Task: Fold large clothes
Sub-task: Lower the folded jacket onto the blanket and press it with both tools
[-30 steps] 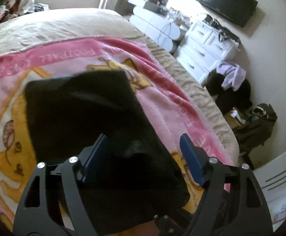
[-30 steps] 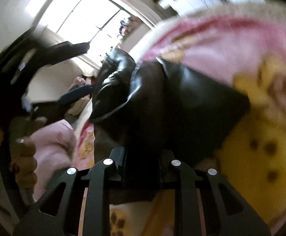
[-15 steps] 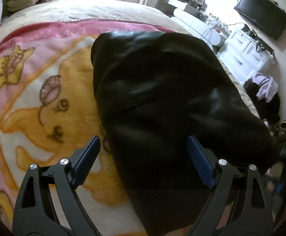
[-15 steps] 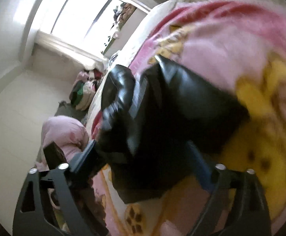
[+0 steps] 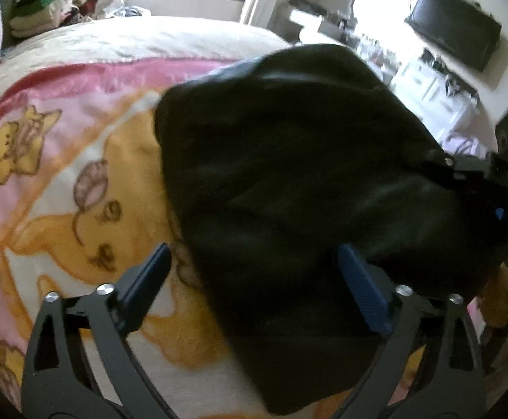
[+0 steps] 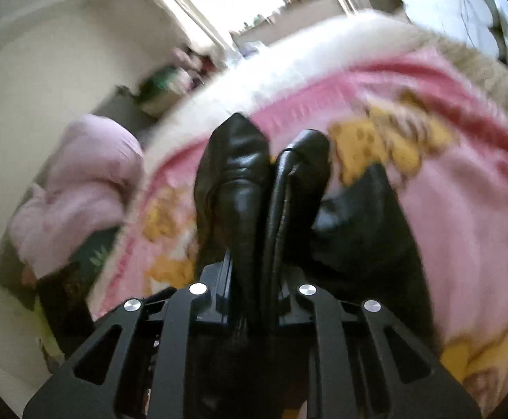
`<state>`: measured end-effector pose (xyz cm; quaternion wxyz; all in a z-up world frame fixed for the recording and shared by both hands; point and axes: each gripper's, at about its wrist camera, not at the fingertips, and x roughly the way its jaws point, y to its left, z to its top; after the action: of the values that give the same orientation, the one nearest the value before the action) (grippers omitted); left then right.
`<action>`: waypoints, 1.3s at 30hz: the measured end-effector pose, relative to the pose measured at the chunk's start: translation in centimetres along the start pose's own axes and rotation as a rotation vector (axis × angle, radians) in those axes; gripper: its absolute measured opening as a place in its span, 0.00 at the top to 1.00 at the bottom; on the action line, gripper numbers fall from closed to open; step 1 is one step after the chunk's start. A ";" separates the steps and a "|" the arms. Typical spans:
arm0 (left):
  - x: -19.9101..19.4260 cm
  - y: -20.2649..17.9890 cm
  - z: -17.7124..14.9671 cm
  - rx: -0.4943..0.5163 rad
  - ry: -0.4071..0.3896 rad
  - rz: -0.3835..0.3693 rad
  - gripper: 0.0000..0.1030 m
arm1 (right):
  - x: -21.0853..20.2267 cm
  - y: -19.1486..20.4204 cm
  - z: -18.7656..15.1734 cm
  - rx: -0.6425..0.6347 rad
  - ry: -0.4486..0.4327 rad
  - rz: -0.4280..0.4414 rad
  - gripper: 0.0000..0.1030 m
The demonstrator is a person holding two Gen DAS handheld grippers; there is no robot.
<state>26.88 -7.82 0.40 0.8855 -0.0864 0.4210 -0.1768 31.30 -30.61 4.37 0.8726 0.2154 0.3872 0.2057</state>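
On the bed, over a pink blanket (image 5: 79,181) printed with yellow cartoon figures, lies one black garment (image 5: 289,181), a shiny leather-like piece bunched toward the right side of the left wrist view. Two grippers are in play. The left gripper (image 5: 254,272) hangs just over the near edge of the garment with its jaws spread wide, having just been opening; its two blue pads (image 5: 362,293) stand clear on either side, with the near hem of the black cloth showing between them but not pinched. The right gripper (image 6: 254,279) has its jaws just closed and is clenched on a fold of the same garment (image 6: 240,181), which rises out of the jaws in two creased ridges; the pads themselves are buried in the cloth and cannot be seen. At the far right of the left wrist view a dark piece of the other gripper is cut off by the frame. One pink sleeve (image 6: 79,192) shows at the left of the right wrist view, blurred. One black television (image 5: 453,42) hangs on the far wall above a white dresser (image 5: 428,94); the things on the dresser are too smeared to count.
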 end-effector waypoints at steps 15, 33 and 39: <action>6.1 -1.8 -1.4 -0.046 0.120 -0.082 0.08 | -1.5 -9.0 -4.7 0.121 0.000 -0.185 0.39; 7.9 -1.8 -1.7 -0.081 0.206 -0.162 0.08 | 1.3 -13.1 -8.3 0.307 0.258 0.059 0.38; 7.0 -0.4 0.1 -0.026 0.228 -0.079 0.08 | 3.7 -9.5 -10.1 0.363 0.291 0.154 0.40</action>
<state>30.97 -10.86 -4.37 0.8230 -0.0936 0.5173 -0.2150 27.72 -34.27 -9.01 0.7365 0.3656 0.5216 0.2277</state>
